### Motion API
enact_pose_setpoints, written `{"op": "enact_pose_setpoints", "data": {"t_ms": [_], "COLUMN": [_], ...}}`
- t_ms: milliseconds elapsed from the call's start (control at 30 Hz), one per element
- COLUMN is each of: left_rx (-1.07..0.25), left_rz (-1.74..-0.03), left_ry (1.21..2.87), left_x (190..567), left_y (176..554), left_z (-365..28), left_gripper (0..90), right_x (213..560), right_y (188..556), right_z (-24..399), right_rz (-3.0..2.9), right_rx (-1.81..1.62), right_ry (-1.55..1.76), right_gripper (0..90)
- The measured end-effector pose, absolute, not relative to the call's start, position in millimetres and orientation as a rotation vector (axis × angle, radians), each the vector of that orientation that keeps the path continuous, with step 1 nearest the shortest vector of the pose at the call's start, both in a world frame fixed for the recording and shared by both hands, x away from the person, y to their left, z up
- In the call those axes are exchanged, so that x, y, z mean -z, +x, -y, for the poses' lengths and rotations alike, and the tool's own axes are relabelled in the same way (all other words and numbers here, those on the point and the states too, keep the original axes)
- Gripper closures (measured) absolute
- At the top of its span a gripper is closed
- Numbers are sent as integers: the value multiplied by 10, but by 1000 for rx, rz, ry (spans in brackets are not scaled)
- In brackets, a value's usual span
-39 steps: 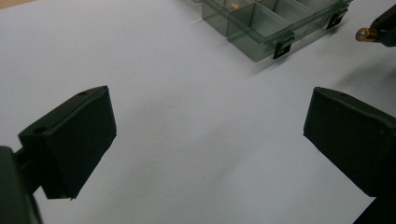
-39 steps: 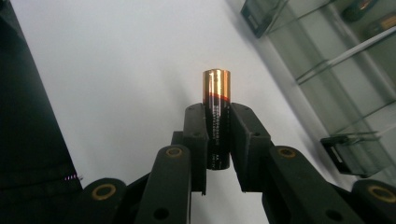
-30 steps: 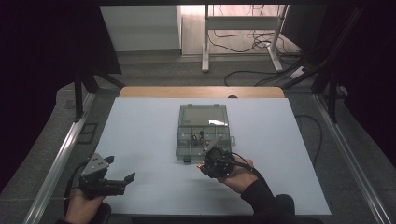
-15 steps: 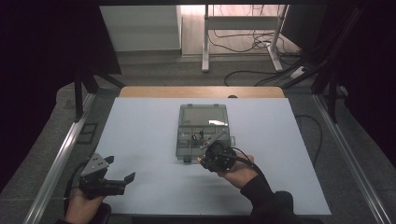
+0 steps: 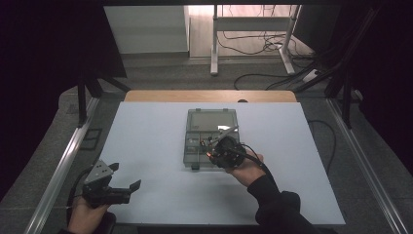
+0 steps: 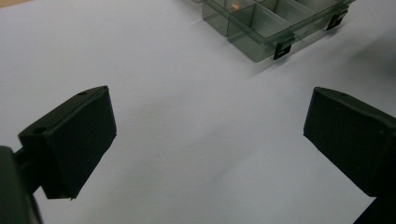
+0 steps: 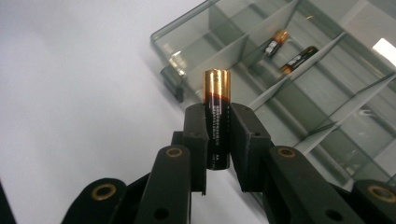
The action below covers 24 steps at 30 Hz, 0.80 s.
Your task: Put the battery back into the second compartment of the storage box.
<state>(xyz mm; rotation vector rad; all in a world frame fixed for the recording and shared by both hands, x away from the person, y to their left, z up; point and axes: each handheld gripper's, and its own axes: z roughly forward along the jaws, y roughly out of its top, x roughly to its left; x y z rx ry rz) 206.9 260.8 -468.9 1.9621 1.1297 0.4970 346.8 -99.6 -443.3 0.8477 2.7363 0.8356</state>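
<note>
Gripping a battery (image 7: 217,119) upright between its two black pads, the right gripper (image 7: 217,135) hung over the near end of the clear compartment box (image 5: 195,127), the copper cap of the cell standing above the fingertips (image 7: 196,122) and the dark body running down between them. Beyond that cap lay the box's divided cells; two more batteries (image 7: 287,51) rested in compartments farther off and to the right of the held one, well apart from it. Just ahead of the jaws and a little left sat the box's near corner with its dark latch (image 7: 172,80).

By the look of it the step in hand was the carry: the cell was already picked up and clamped, and not yet set into any compartment. The next move would likely call for bringing the tip over one chosen cell, tilting the battery toward lying flat so it clears the thin dividers, lowering it near the floor of the cell, and only then letting the pads part.

The left gripper (image 5: 111,187) rested idle near the table's (image 5: 146,146) front edge, well to the side of the box, its jaws spread wide with nothing between them but bare white surface.
</note>
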Motion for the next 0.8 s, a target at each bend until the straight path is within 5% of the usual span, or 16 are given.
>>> {"op": "enact_pose_setpoints", "data": {"t_ms": [800], "left_rx": [-496], "left_rz": [-1127], "left_ry": [1960], "left_x": [4690], "left_y": [2070], "left_z": [-2613], "left_gripper": [29], "right_x": [4371], "right_y": [3900], "right_z": [872], "right_rz": [-2650], "right_rx": [-889], "right_ry": [965], "right_gripper": [769]}}
